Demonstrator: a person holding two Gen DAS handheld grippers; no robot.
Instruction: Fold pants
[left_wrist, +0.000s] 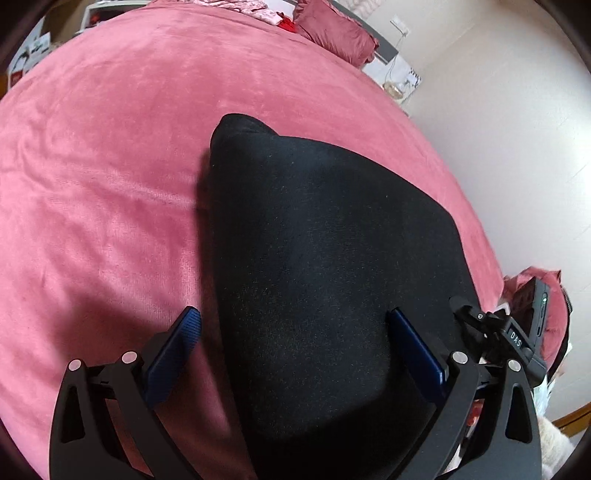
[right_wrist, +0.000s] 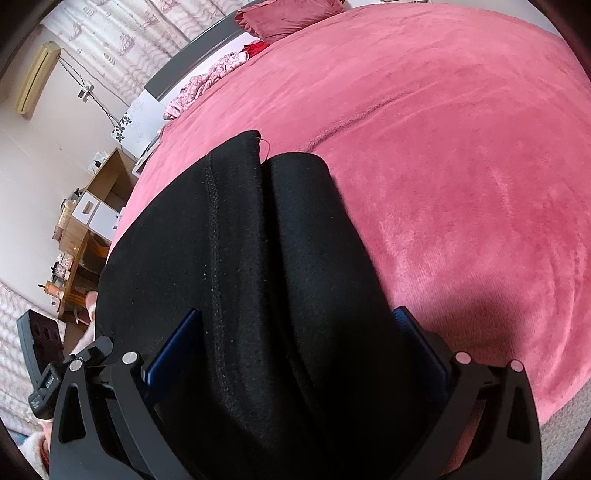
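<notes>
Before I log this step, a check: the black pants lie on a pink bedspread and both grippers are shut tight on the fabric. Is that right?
Not quite. The black pants do lie on the pink bedspread, but neither gripper is shut. The left gripper in the left wrist view and the right gripper in the right wrist view both stand open, fingers spread wide with the fabric between them.
</notes>
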